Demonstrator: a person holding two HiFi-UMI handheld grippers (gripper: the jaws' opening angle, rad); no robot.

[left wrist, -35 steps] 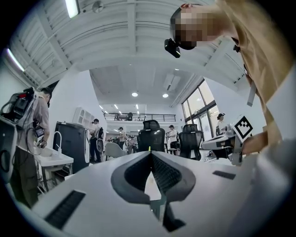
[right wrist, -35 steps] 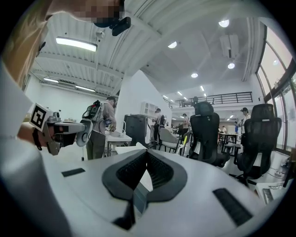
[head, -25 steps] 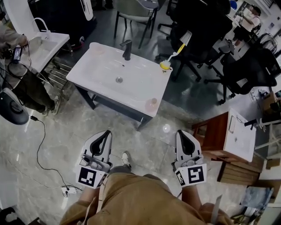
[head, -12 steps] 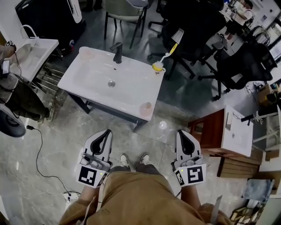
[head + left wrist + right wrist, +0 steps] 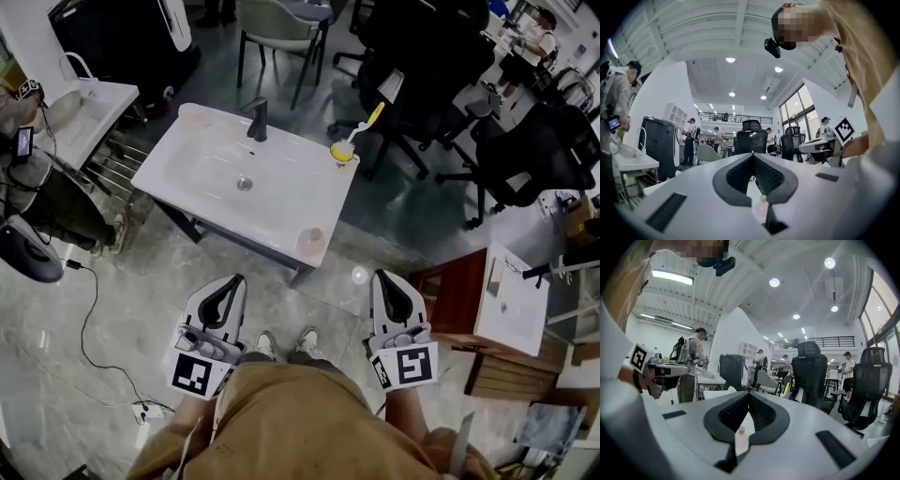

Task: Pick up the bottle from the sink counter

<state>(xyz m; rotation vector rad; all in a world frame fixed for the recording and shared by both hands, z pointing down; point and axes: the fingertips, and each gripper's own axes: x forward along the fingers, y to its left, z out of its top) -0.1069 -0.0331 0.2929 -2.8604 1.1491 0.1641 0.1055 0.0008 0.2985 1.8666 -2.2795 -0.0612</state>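
A small pale pink bottle [image 5: 312, 241] stands on the near right corner of the white sink counter [image 5: 216, 192]. Through the jaw gaps it also shows as a bottle [image 5: 761, 208] in the left gripper view and a bottle [image 5: 741, 439] in the right gripper view. My left gripper [image 5: 228, 289] and right gripper [image 5: 384, 284] hang side by side over the floor, short of the counter, both shut and empty. Another pinkish item [image 5: 192, 114] sits at the counter's far left corner. A yellow cup with a toothbrush [image 5: 343, 150] stands at the far right.
A black faucet [image 5: 256, 120] rises at the back of the basin. Left of it are a second white sink [image 5: 89, 98], a person [image 5: 28, 178] and a floor cable [image 5: 89, 319]. Office chairs [image 5: 525, 159] and a wooden cabinet [image 5: 469, 291] stand to the right.
The sink counter has shifted a little nearer in the head view as the person stepped forward. Both grippers kept their shut jaws and their place in front of the body.
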